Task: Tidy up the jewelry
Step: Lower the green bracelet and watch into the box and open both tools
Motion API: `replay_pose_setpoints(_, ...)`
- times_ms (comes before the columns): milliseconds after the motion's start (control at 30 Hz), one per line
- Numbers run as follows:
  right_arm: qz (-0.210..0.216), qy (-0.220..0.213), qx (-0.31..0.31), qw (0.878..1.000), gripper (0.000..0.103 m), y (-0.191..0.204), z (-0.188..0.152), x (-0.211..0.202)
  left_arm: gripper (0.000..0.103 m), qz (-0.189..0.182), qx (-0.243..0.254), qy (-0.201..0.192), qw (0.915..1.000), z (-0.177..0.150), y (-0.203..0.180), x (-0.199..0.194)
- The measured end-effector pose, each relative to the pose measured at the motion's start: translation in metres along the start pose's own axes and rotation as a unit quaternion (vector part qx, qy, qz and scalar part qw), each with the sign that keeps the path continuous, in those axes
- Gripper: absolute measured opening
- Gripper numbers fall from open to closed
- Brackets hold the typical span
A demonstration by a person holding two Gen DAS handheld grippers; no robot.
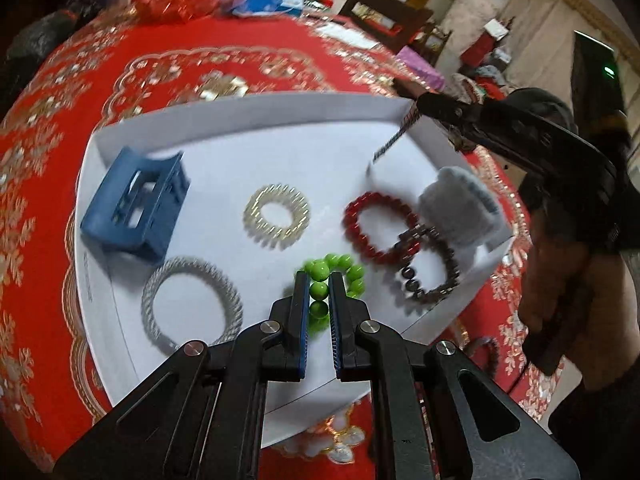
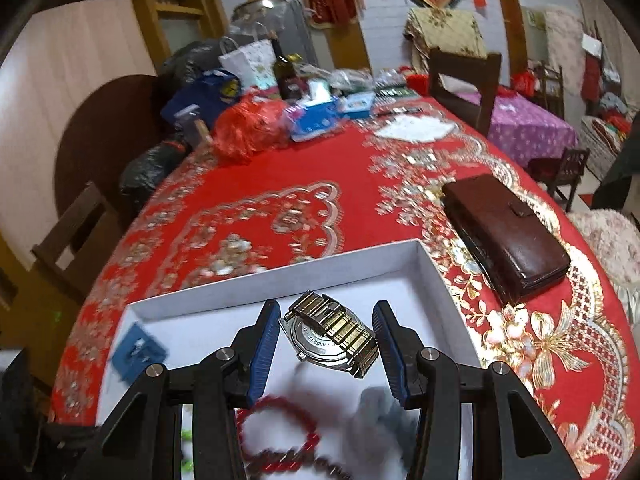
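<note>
A white tray (image 1: 248, 112) on the red tablecloth holds a blue hair claw (image 1: 136, 204), a gold coil ring (image 1: 277, 216), a silver coil ring (image 1: 192, 304), a red bead bracelet (image 1: 380, 228), a dark bead bracelet (image 1: 430, 272) and a grey pad (image 1: 456, 208). My left gripper (image 1: 319, 280) is shut on a green bead bracelet (image 1: 336, 276) just over the tray floor. My right gripper (image 2: 326, 312) is open above the tray (image 2: 360, 260); a gold and silver watch (image 2: 334, 334) is between its fingers, apparently in mid-air. In the left wrist view the watch band (image 1: 394, 140) hangs from the right gripper's tip.
A brown leather wallet (image 2: 504, 236) lies on the cloth right of the tray. Bags, boxes and a bottle (image 2: 284, 72) crowd the table's far end. A wooden chair (image 2: 464, 84) stands behind the table. A small dark bracelet (image 1: 486, 354) lies on the cloth by the tray's near right corner.
</note>
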State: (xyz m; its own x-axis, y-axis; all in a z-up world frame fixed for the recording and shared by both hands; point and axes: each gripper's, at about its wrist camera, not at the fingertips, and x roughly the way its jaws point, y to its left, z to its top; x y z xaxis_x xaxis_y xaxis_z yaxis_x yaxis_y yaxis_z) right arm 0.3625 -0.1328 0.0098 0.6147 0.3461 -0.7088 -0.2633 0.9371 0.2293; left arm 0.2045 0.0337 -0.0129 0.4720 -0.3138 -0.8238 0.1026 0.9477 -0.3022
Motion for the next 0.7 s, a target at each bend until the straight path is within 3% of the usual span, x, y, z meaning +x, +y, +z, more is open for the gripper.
replay_pose_setpoints(133, -0.002, 0.040, 0.028, 0.999, 0.046, -0.020, -0.004, 0.024, 0.009, 0.008, -0.005, 0.009, 0.9999, -0.002, -0.002, 0.000)
replay_pose_setpoints(233, 0.002, 0.045, 0.034, 0.998, 0.046, -0.021, -0.005, 0.026, 0.018, 0.019, 0.002, 0.011, 0.9997, -0.003, -0.006, -0.001)
replay_pose_setpoints(300, 0.009, 0.051, 0.030, 0.998, 0.046, -0.018, -0.005, 0.028, 0.037, 0.034, 0.004, 0.006, 0.9994, -0.003, -0.007, -0.003)
replay_pose_setpoints(367, 0.017, 0.050, 0.025, 0.998, 0.047, -0.015, -0.006, 0.026, 0.045, 0.045, 0.000, -0.003, 0.9990, -0.004, -0.005, -0.005)
replay_pose_setpoints(700, 0.000, 0.007, 0.007, 1.000, 0.050, -0.015, 0.000, -0.019, 0.045, 0.052, -0.014, -0.013, 0.9985, -0.005, -0.002, -0.015)
